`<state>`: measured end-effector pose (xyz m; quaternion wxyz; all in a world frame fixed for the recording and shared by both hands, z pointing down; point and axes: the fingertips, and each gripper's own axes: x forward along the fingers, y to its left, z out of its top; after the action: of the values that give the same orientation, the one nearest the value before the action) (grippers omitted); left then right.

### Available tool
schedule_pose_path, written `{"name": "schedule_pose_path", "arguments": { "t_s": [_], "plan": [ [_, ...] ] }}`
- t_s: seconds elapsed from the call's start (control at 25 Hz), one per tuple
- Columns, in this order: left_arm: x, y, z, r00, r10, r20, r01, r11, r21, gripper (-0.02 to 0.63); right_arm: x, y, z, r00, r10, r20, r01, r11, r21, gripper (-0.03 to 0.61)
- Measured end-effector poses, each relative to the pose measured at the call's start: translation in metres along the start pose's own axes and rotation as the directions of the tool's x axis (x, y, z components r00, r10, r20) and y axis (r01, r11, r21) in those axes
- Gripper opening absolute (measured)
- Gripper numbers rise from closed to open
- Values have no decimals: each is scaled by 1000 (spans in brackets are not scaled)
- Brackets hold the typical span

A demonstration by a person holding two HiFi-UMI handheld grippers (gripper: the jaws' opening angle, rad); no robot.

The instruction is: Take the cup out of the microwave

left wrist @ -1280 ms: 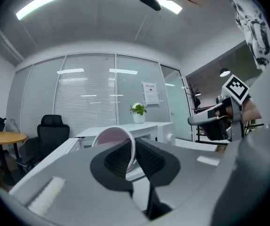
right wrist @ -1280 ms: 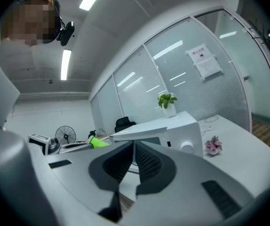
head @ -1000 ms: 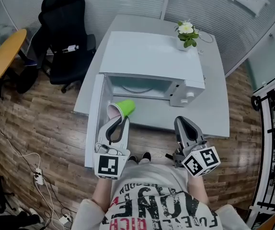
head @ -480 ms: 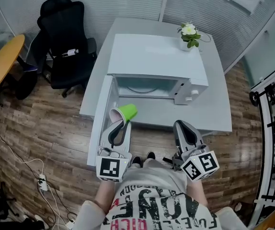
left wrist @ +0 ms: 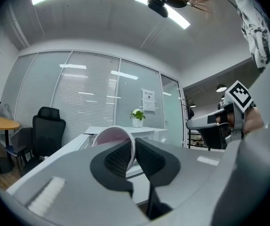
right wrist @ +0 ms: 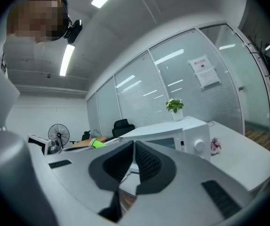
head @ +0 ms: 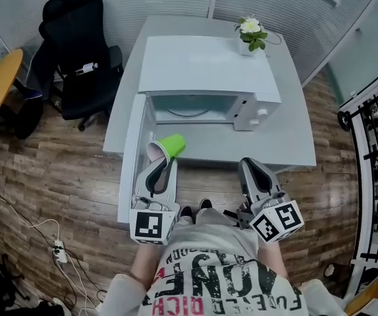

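Compared with one second before, little is different. The left gripper (head: 161, 162) holds the green cup (head: 172, 145) in the same way, and both grippers seem drawn back slightly from the microwave (head: 205, 68) toward the person. The right gripper (head: 247, 164) now reaches only just past the front edge of the white table (head: 288, 140).

Both grippers point level and forward, toward the microwave, side by side in front of the person's printed shirt (head: 225, 285). The left one is before the open door (head: 130, 157), which swings out to the left. The right one is before the control side of the oven, apart from it.

In the left gripper view the jaws are nearly together and pinch the rim of the cup (left wrist: 110, 136). One pad is inside the pink mouth and the other is outside on the wall. The cup lies on its side in the grip, with its mouth toward the person and its green bottom toward the oven. It is out of the microwave, in the air over the front part of the table, just beside the open door.

In the right gripper view the jaws are pressed together, with nothing between them.
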<state>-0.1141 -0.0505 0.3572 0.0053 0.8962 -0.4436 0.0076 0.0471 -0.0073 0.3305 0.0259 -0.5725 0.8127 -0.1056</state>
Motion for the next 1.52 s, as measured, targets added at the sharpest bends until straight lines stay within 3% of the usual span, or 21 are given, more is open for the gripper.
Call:
{"name": "schedule_pose_path", "arguments": {
  "t_s": [0.4,0.84,1.52],
  "plan": [
    [10,-7,1,999,-31,-10,31,999,22,40,-1,-6,3,1000,-14,6,14,1000,16,21],
    [17,-11,-4,997,-57,-44,56,998,-18,40,6,-8,-3,1000,-27,-11,27,1000,16,21],
    [18,-12,-1,996,-91,-6,91,996,6,40,9,-3,-4,999,-30,-13,30,999,10,21]
  ]
}}
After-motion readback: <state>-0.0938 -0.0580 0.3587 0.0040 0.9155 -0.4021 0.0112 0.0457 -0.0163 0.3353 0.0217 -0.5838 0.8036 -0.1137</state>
